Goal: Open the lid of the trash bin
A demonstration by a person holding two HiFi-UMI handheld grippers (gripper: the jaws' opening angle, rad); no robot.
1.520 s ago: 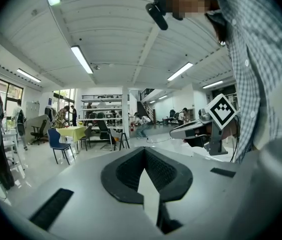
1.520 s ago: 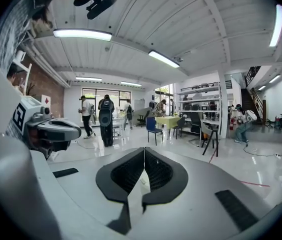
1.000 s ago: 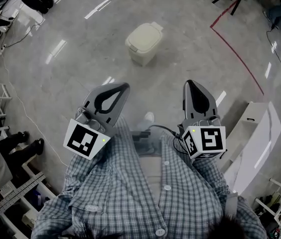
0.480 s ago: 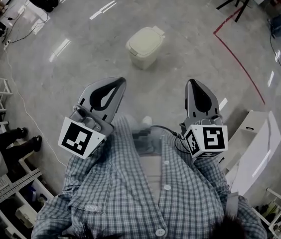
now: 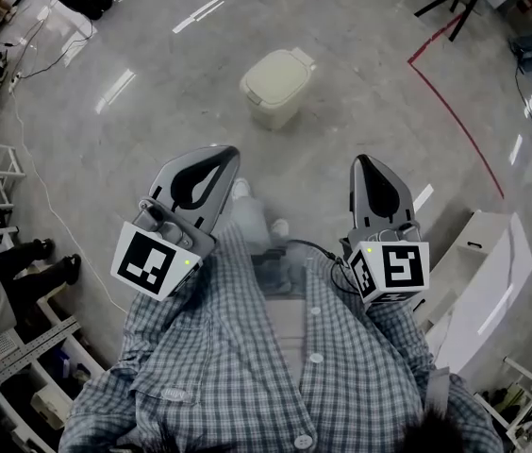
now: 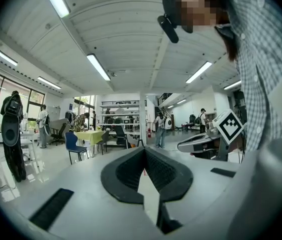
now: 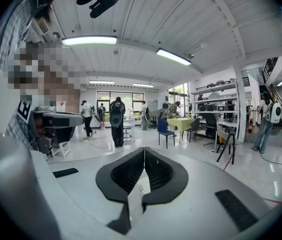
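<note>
Gleaming grey floor (image 5: 370, 130) bears closed trash bin (image 5: 274, 85), red line (image 5: 441, 107) nearby.

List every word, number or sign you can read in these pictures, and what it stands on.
None can be read anywhere.
The left gripper cube: a square code pattern, no letters.
The right gripper cube: likewise.
The bin: no label shows.

The trash bin (image 5: 275, 86) stood on the floor (image 5: 153, 130). Well short of it hung the left gripper (image 5: 222, 156), leftward, and the right gripper (image 5: 364, 162), rightward.
</note>
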